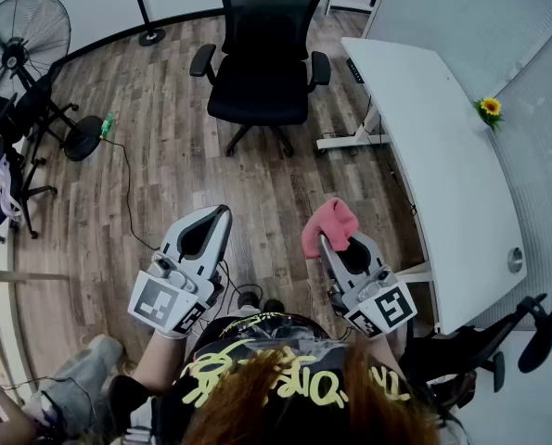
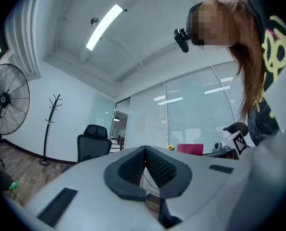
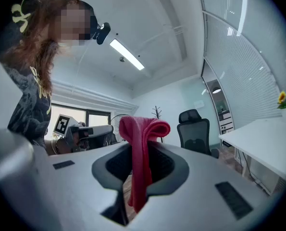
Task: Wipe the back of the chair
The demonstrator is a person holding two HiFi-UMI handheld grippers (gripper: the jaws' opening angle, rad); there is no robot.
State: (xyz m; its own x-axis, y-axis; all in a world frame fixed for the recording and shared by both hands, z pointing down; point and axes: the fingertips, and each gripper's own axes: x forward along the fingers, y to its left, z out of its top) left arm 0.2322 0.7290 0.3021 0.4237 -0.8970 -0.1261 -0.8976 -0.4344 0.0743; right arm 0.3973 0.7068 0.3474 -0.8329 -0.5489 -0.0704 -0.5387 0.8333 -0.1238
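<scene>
Across the floor (image 1: 173,170), the chair (image 1: 262,58) stands unwiped. The right gripper (image 1: 325,243) pinches the pink cloth (image 1: 331,219); the left gripper (image 1: 222,211) is closed, empty. Next, probably walk behind the chair.

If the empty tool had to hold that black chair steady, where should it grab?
Probably the armrest of the chair nearer the left tool, gripped from above: it's a narrow bar standing clear of the seat, and the chair faces the person. That tool is shut and must open first.

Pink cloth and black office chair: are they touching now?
Apart. The head view shows the pink cloth in the right gripper, with bare floor between it and the black office chair.
</scene>
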